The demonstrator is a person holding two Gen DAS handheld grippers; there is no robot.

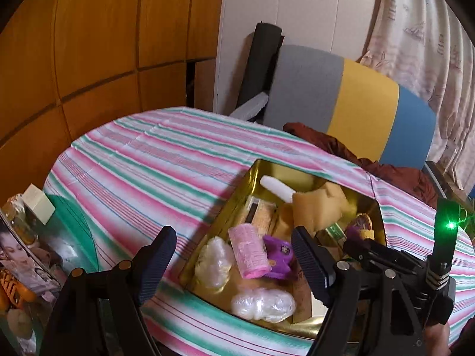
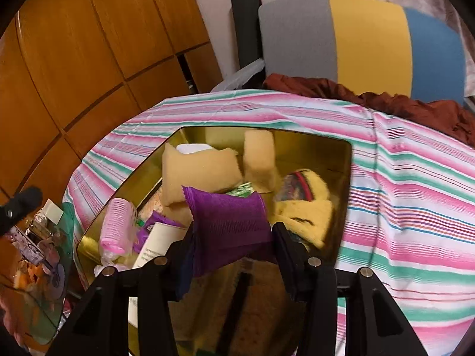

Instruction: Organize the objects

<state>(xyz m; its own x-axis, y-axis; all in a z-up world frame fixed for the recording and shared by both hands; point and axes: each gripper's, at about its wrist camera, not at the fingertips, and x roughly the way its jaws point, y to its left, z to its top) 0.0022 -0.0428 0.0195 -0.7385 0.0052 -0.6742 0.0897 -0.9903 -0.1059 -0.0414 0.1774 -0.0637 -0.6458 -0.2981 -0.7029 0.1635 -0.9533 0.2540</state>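
A: Nearest the lens in the right wrist view is the right gripper [image 2: 234, 237]. Its jaws stand partly closed and they pinch a purple ribbed hair roller [image 2: 231, 222], one pad on each side.

B: And where is it w.r.t. the container?

A: Over the shallow gold metal tin [image 2: 341, 154], which sits on the worktop under a pink, green and white striped cloth [image 2: 415, 184]. The roller is above the tin's near part, not yet lying in it. Inside I see a pink ribbed hair roller [image 2: 115, 225], tan foam sponge blocks [image 2: 202, 169], a yellow fabric item [image 2: 308, 210], etc.

B: So which step, in your opinion?

A: I judge it is the placing step: carry the purple roller in and let go. Next move needs a free spot, maybe beside the pink one, then lower, then spread the jaws. It is round, so it could roll after release.

B: The other hand?

A: The left gripper [image 1: 234, 264] has its jaws wide apart, nothing between the pads. It hangs over the tin's near-left edge, pointing downward at a slope. The right gripper points down in a similar way.
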